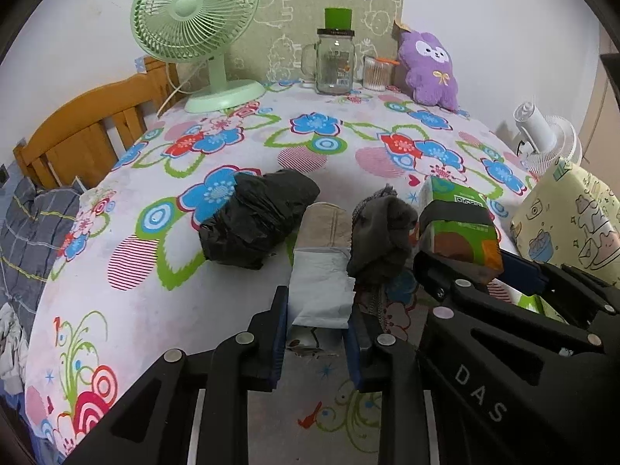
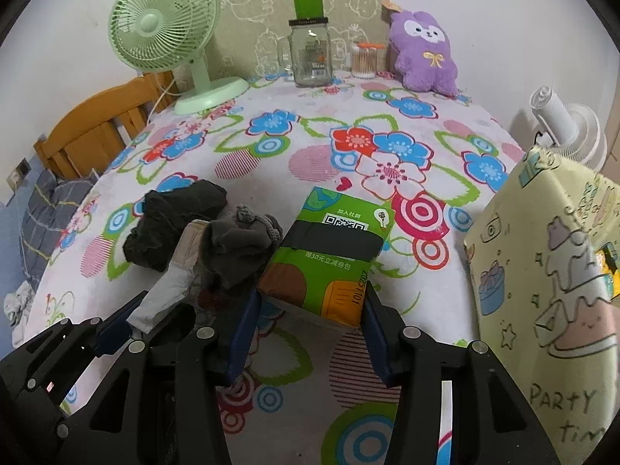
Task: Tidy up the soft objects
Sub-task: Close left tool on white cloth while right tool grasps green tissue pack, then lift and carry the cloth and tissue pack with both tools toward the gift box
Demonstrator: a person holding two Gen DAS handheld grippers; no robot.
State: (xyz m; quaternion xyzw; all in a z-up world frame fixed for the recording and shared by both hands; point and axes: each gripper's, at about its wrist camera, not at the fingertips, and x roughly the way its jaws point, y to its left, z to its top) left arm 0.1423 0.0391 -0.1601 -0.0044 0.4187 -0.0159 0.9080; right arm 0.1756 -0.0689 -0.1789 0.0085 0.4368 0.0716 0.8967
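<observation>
While the left gripper (image 1: 318,331) holds a pale, flat soft packet (image 1: 321,271) clamped between its blue pads, the right gripper (image 2: 308,333) has its jaws closed against the two sides of a green tissue pack (image 2: 329,259). The packet is white at the near end and beige at the far end, and it points away from the camera over the flowered tablecloth (image 1: 193,290). In the right wrist view the same packet (image 2: 170,275) shows at the left, tilted, with the left gripper (image 2: 116,325) below it. The tissue pack has a black band across its middle and sits between the blue pads, its near end raised off the cloth (image 2: 407,147).

A dark grey sock (image 1: 381,240) lies bunched between the packet and the tissue pack (image 1: 461,232), touching both as far as the views show. A crumpled black bag (image 1: 252,217) rests on the cloth just left of the packet's far end. To the right stands a yellow gift bag (image 2: 542,271) with cartoon drawings.

At the far edge of the table stand a green fan (image 1: 193,31), a glass jar (image 1: 335,64), a small tub of cotton swabs (image 1: 375,73) and a purple plush toy (image 1: 430,69), well apart from the grippers. A white fan (image 1: 546,139) stands beyond the right edge, and a wooden chair back (image 1: 85,131) shows at the left.
</observation>
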